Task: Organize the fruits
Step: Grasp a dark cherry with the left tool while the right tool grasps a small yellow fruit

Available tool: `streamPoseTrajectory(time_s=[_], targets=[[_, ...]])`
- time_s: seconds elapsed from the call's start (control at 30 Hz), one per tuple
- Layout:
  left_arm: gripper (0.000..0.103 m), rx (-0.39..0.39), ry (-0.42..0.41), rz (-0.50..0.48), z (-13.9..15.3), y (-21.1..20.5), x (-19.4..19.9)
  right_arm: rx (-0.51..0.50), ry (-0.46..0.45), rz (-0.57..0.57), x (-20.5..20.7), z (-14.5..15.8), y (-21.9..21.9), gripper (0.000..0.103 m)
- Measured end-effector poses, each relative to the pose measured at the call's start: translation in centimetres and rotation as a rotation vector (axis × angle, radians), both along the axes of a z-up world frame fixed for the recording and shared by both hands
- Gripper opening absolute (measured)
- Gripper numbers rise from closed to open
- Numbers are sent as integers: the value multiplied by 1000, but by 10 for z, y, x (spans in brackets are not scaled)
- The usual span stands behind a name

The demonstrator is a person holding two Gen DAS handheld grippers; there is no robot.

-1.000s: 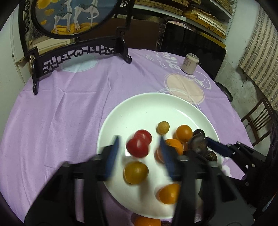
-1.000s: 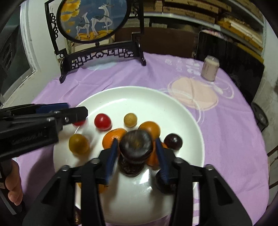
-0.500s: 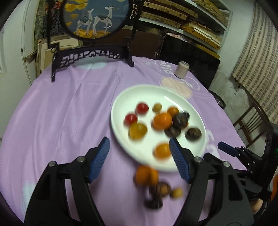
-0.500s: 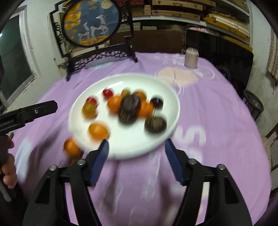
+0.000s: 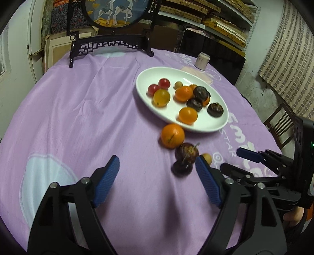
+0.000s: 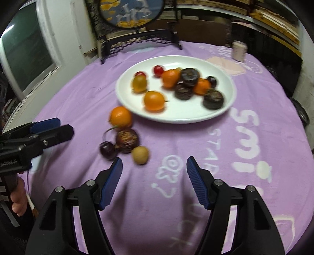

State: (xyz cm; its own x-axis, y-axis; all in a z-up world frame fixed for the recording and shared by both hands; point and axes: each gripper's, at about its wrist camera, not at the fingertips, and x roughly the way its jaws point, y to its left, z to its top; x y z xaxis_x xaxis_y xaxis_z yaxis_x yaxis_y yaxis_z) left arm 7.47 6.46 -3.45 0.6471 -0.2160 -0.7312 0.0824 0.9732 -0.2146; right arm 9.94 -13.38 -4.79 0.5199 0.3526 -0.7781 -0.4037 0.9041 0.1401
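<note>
A white plate (image 5: 149,102) (image 6: 231,98) on the purple cloth holds several fruits: red, orange, yellow and dark ones. On the cloth in front of it lie an orange (image 5: 172,135) (image 6: 120,117), a dark round fruit (image 5: 186,153) (image 6: 127,140), a dark cherry (image 5: 181,167) (image 6: 108,150) and a small tan fruit (image 5: 207,158) (image 6: 140,155). My left gripper (image 5: 158,168) is open and empty, near side of these fruits. My right gripper (image 6: 154,165) is open and empty, just near of the tan fruit.
A black carved stand with a round deer picture (image 5: 115,11) stands at the table's far edge. A pale can (image 5: 202,61) (image 6: 239,51) stands far right. A wooden chair (image 5: 282,123) is off the table's right side.
Both grippers have pulled back from the plate. The right gripper has let go of a dark fruit, which now lies on the plate, and stands open.
</note>
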Motion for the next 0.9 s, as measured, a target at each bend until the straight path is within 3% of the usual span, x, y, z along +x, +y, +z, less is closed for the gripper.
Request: streamPoseTrajectory(time_s=[0.1,0.17,0.2,0.27,0.33,0.73,0.8,0.9], targets=[[82,-9,20,-3,-6,5,-7,14,-3,40,1,-3,12,68],[82,-8,27,-1,-9,8,-11,1,4,58,5,-8,20,56],[82,-7,28,-2,-10,8,-13,-11,12,64,8,-12,25,42],[82,-5,30,-5,-11,8,-17,-41,22,64,17,-21,32,37],[82,-3,34,-13,-11,6,-18,-79,4,49,22,-27,35,24],[81,50,89,-105,-27,-46,5,27,24,-51,-5,-12,-32,23],[77,73,96,-106,-32,-55,11,43,29,-68,-8,-13,-44,23],[59,93,112,-112,-39,-64,20,66,33,-85,-12,-14,-55,23]])
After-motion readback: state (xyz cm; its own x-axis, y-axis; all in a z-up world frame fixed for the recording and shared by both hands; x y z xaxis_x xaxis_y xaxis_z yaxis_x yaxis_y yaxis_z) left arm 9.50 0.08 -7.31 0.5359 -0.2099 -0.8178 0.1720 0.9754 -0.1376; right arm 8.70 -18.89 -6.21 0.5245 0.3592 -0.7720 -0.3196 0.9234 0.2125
